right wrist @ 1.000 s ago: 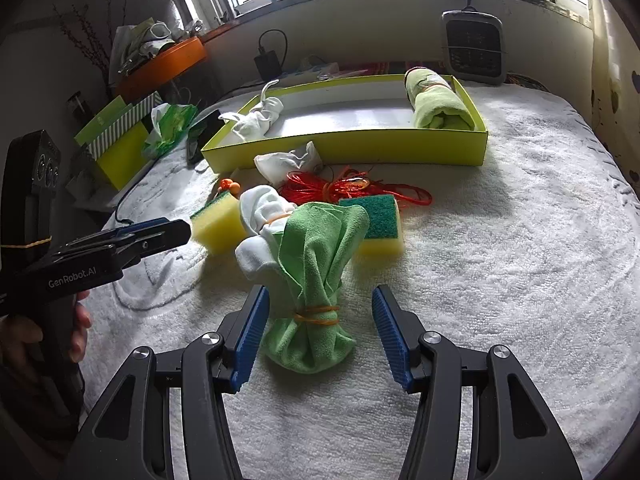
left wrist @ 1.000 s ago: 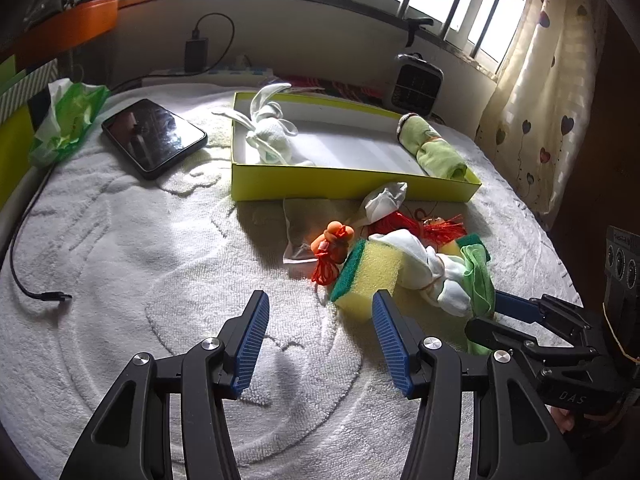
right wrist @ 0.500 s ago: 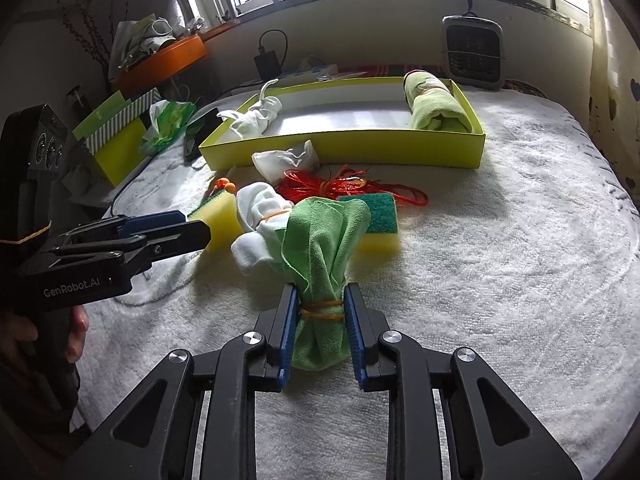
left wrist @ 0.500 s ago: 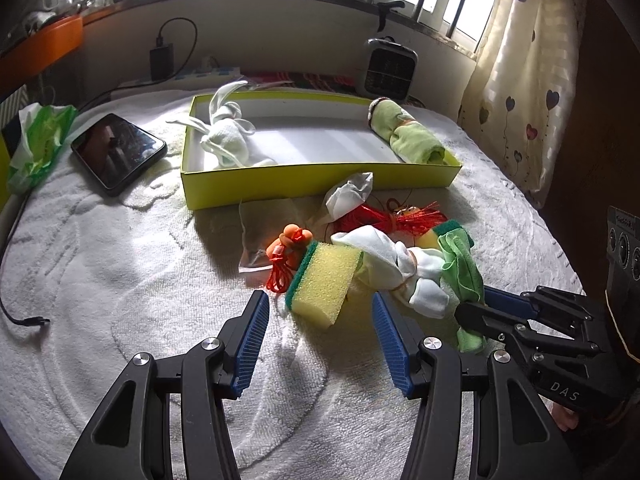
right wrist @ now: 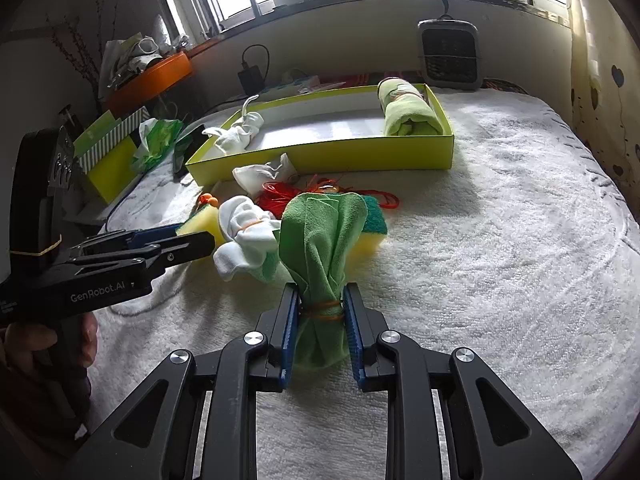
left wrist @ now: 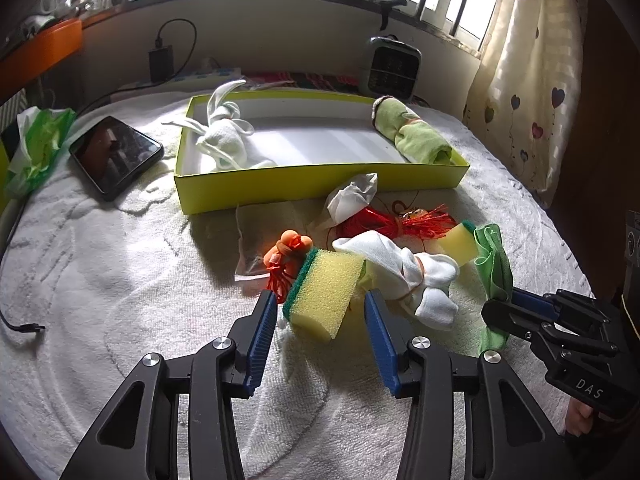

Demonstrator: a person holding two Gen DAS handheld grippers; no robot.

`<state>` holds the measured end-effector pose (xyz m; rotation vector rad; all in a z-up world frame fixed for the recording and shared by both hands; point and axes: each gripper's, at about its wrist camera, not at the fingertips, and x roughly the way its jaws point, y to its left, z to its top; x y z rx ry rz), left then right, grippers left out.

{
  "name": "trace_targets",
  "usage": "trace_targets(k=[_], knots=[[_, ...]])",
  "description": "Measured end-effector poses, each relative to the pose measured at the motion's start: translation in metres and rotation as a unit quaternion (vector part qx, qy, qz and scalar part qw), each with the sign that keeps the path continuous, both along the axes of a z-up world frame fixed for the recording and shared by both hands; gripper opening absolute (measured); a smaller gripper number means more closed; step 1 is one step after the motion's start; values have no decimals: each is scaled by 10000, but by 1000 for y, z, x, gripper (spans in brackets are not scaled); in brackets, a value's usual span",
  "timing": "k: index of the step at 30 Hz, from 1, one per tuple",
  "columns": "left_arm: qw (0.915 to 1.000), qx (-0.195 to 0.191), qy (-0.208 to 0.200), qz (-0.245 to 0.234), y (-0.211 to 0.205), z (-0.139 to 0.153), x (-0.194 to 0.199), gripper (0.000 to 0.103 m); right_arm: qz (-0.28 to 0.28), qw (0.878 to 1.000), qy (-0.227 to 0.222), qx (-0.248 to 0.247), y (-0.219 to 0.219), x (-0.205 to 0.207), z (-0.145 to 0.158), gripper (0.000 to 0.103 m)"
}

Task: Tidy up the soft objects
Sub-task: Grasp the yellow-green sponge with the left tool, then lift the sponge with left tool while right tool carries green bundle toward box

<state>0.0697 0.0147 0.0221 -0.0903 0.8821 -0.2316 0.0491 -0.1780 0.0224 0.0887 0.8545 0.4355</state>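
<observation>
My right gripper (right wrist: 322,304) is shut on a green cloth bundle (right wrist: 320,236) tied with an orange band; it also shows in the left wrist view (left wrist: 494,256). My left gripper (left wrist: 320,308) is open, its fingers on either side of a yellow sponge (left wrist: 324,292) with a green edge. A white tied cloth (left wrist: 404,270) lies between the two. A yellow-green tray (left wrist: 320,188) holds a white knotted cloth (left wrist: 224,136) and a rolled green towel (left wrist: 416,134).
Red string (left wrist: 400,222), a small white pouch (left wrist: 352,200), an orange toy (left wrist: 290,248) and a second sponge (right wrist: 370,224) lie before the tray. A phone (left wrist: 116,156) and green bag (left wrist: 36,148) lie left. A small heater (left wrist: 394,66) stands behind the tray.
My right gripper closed on the green cloth bundle. My left gripper moved forward until its open fingers came around the yellow sponge.
</observation>
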Motion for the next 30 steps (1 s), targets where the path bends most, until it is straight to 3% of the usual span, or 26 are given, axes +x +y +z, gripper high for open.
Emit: trace_targets(k=[2,8,30], knots=[[10000,-10,13,-11,0,0,0,37,-6,10000,12,19,-1,0,0,23],[10000,-36,7,13,1,0,-1,31,-15,10000,35,60,-2,0,-2,23],[9998,-14,-43,205,9,4,-13,28,-47,10000,-19,85,-3,-4,2,23]])
